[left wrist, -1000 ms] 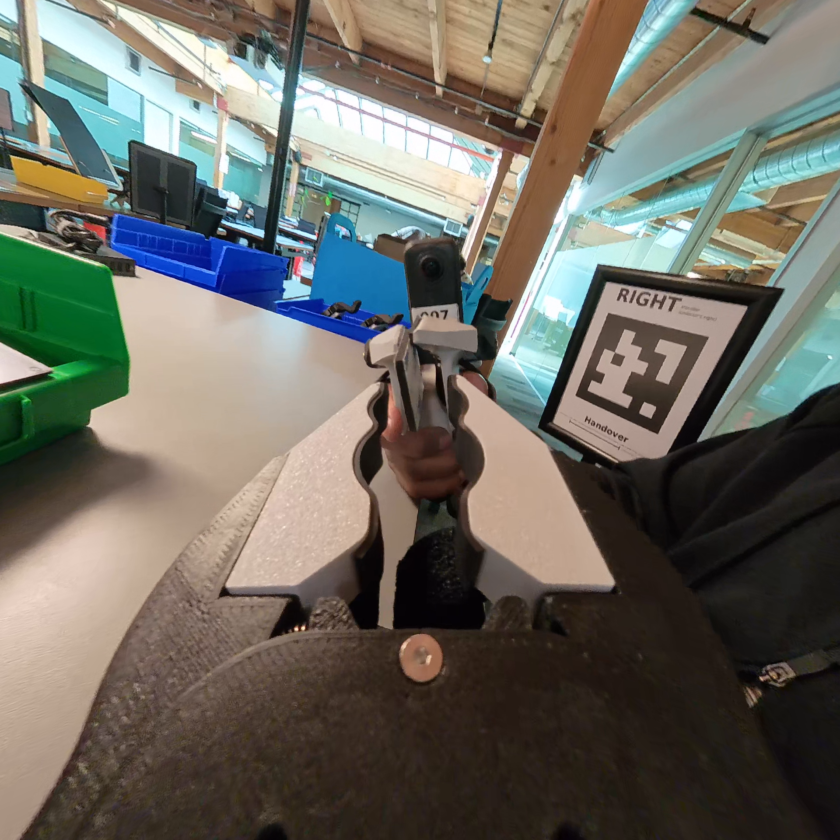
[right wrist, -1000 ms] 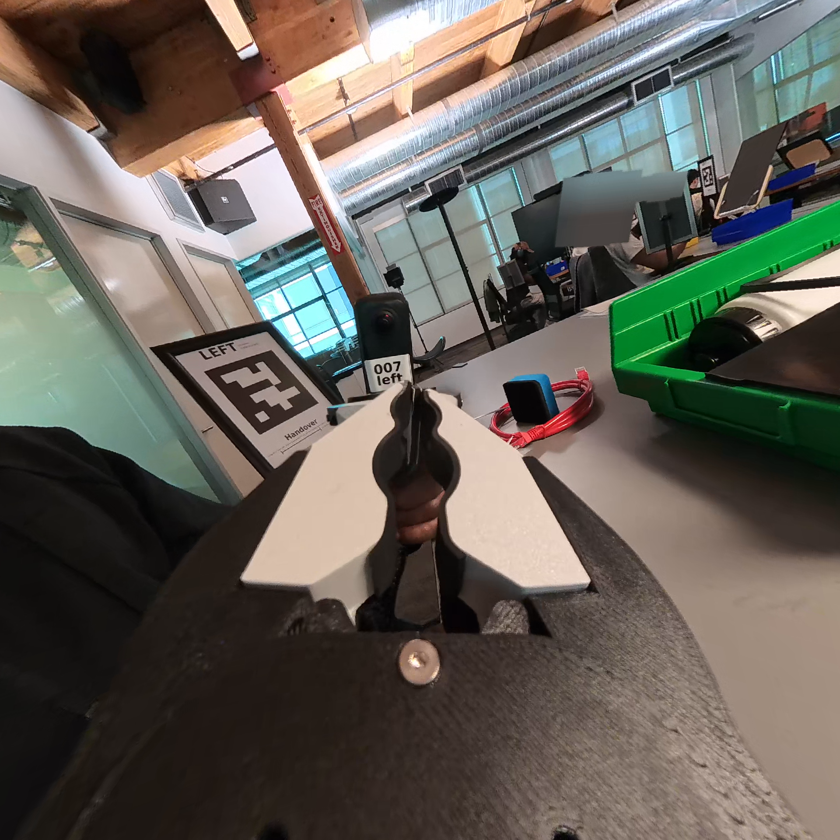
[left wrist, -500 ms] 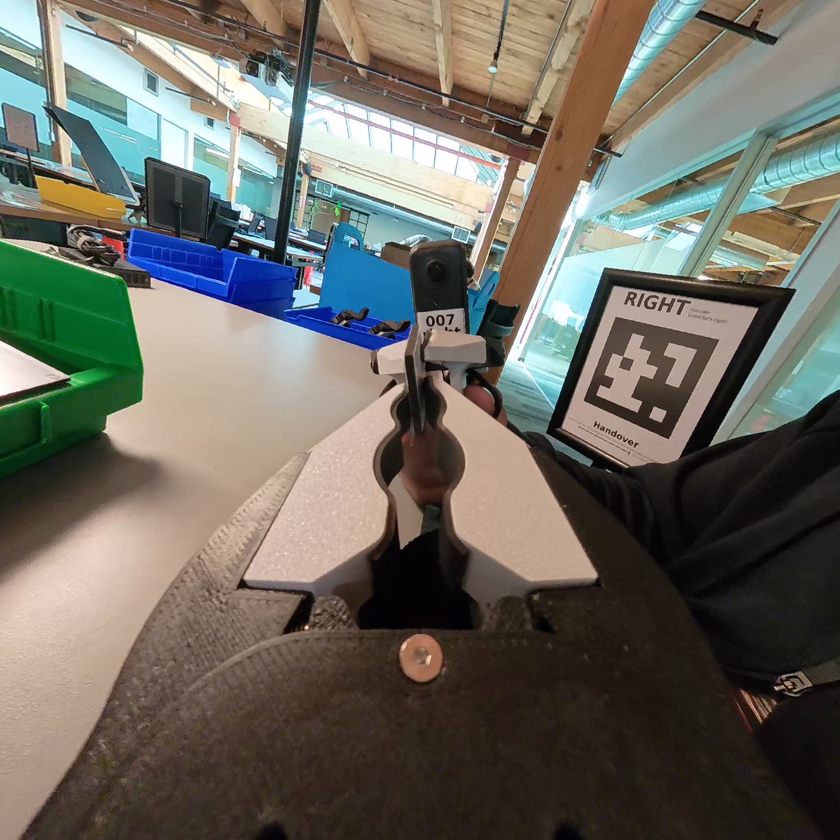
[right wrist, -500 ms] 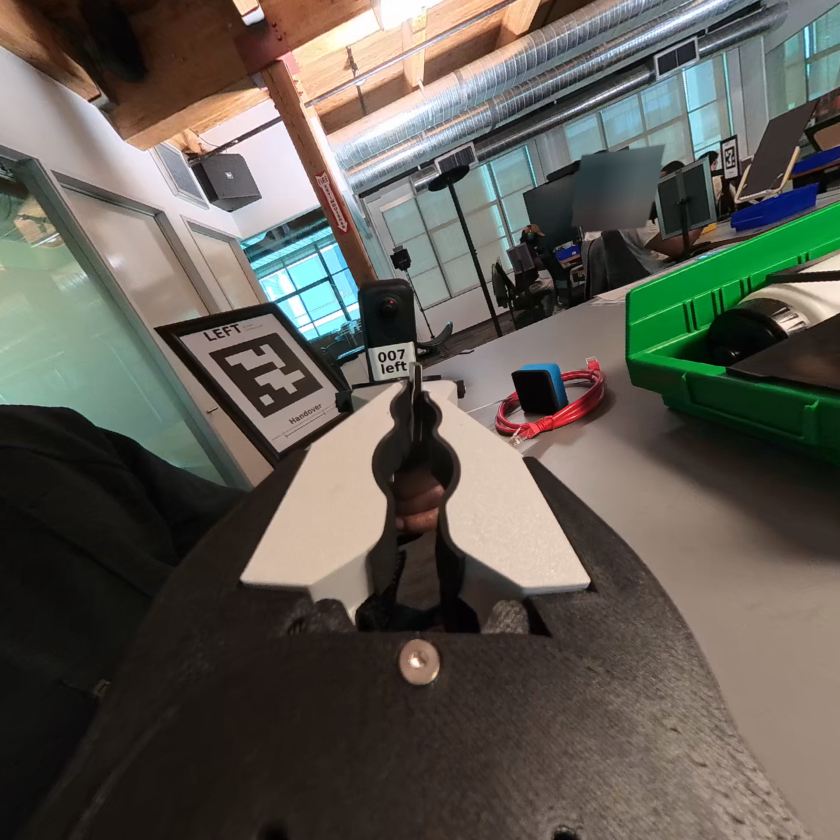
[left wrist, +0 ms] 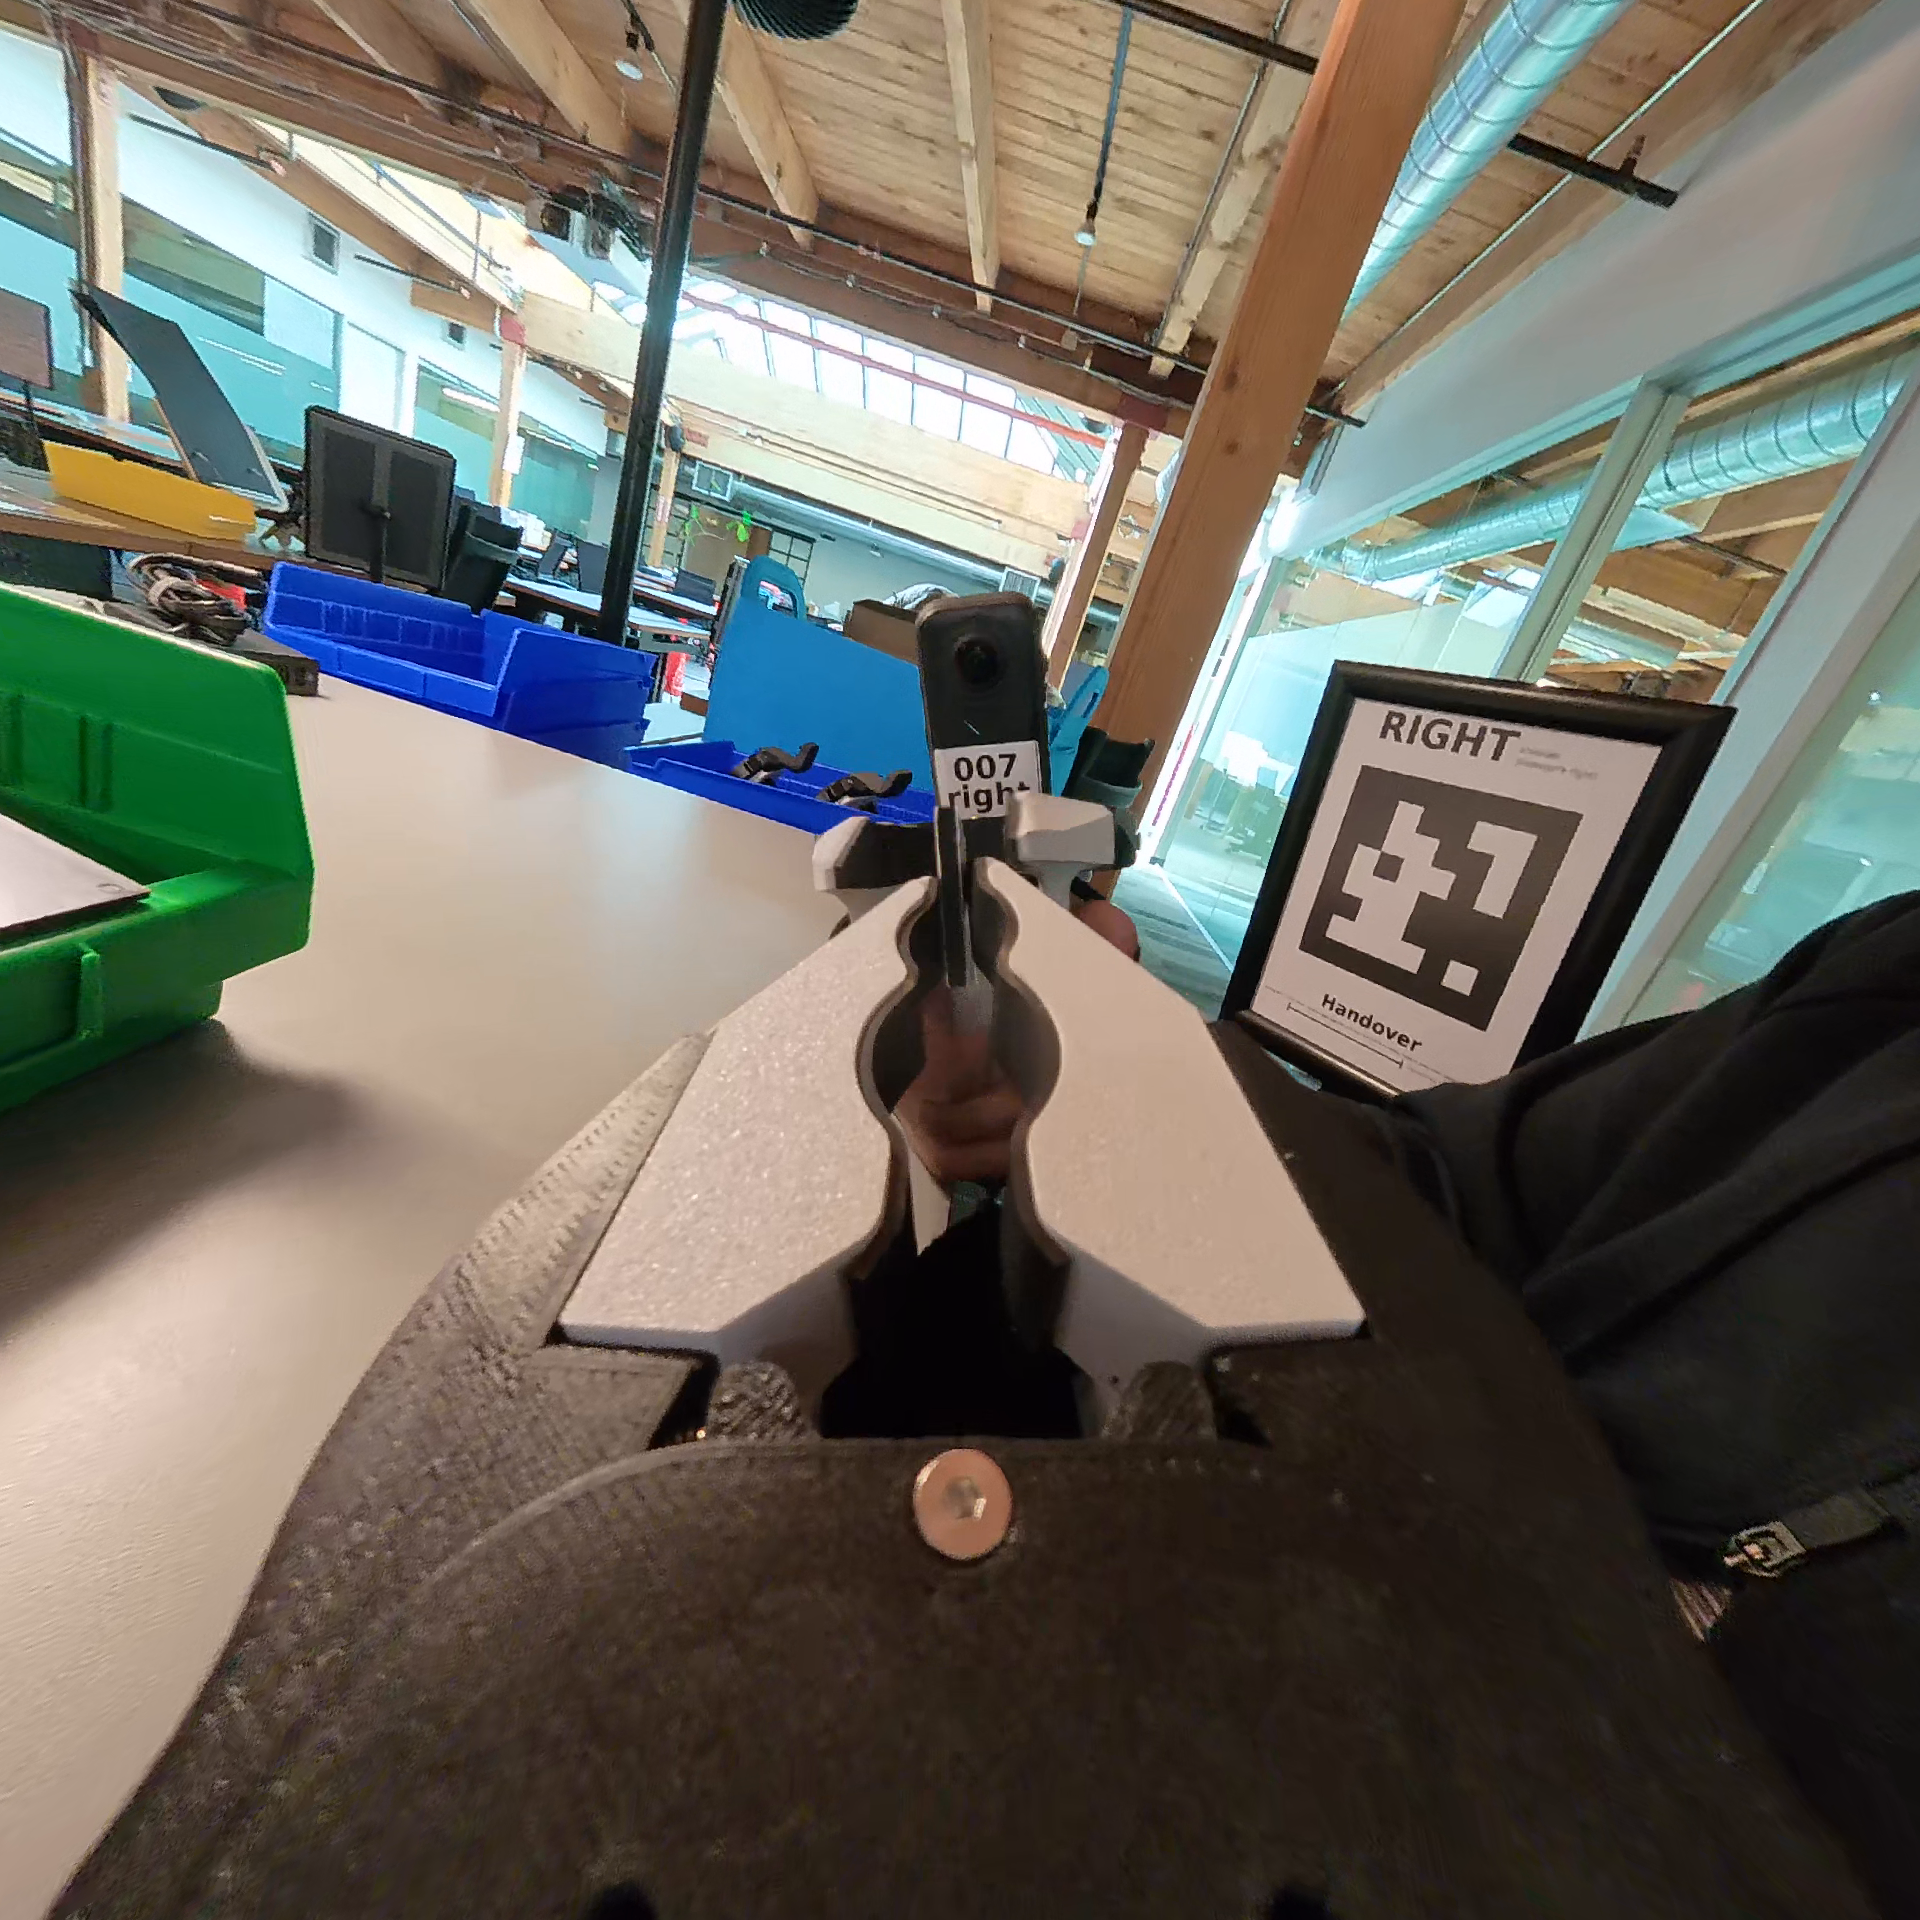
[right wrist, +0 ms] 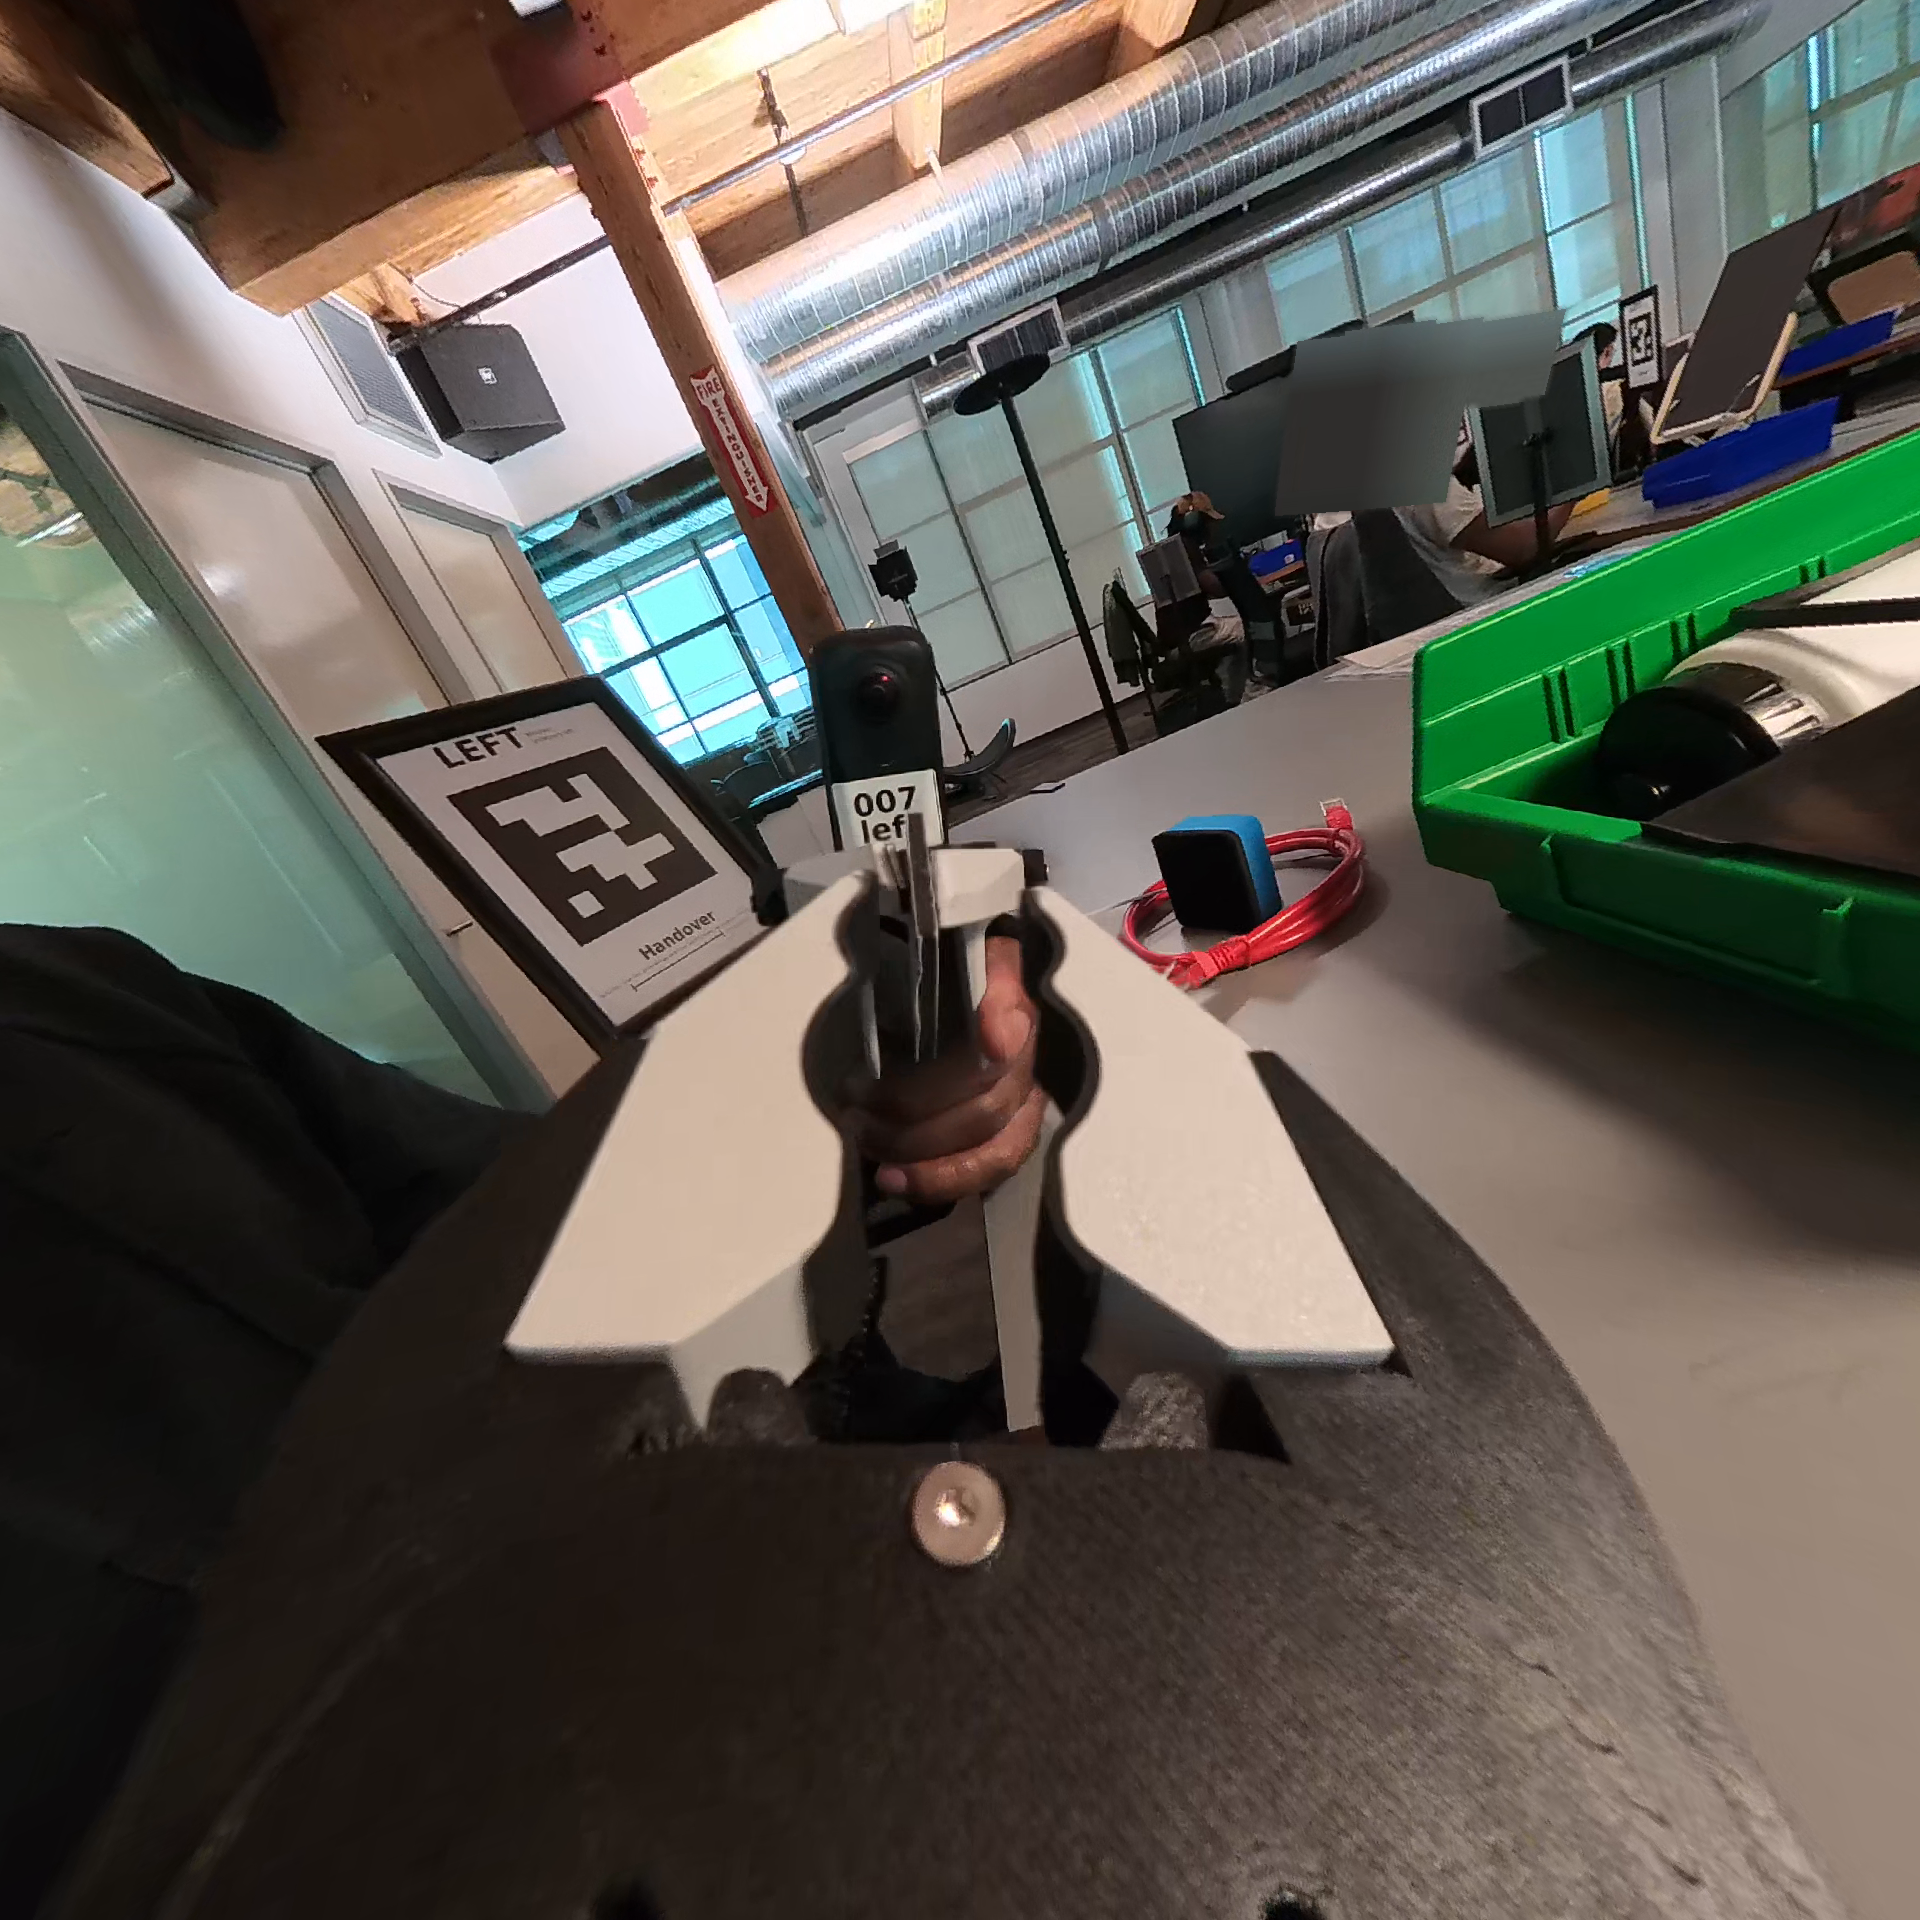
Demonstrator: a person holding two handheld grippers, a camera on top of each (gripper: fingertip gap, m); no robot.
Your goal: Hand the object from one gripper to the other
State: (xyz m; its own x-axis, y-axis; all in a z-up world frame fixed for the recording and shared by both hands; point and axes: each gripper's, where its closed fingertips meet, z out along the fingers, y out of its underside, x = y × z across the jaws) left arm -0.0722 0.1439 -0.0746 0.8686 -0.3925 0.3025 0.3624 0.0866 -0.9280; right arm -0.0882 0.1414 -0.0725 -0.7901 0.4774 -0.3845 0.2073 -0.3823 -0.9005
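A thin dark flat object (left wrist: 952, 935), seen edge-on, is pinched between the grey fingers of my left gripper (left wrist: 951, 883), which is shut on it. Beyond it, the right gripper (left wrist: 956, 847) faces me with its jaws apart on either side of the object. In the right wrist view, my right gripper (right wrist: 945, 894) is open, its fingertips clear of the object (right wrist: 920, 956) on both sides. The left gripper (right wrist: 914, 873) holds the object's far end. Both are held above the grey table (left wrist: 468, 935). A hand grips each handle.
A green bin (left wrist: 156, 831) stands on the table and also shows in the right wrist view (right wrist: 1662, 831). Blue bins (left wrist: 468, 655) sit at the far edge. Framed marker signs (left wrist: 1455, 883) (right wrist: 561, 831) stand nearby. A red cable (right wrist: 1278, 904) and a blue-black block (right wrist: 1210, 868) lie on the table. Only a small space, under 4 cm, lies between the two pairs of fingers.
The left gripper closed onto the object that the right gripper was holding. The right gripper has now opened and let it go.
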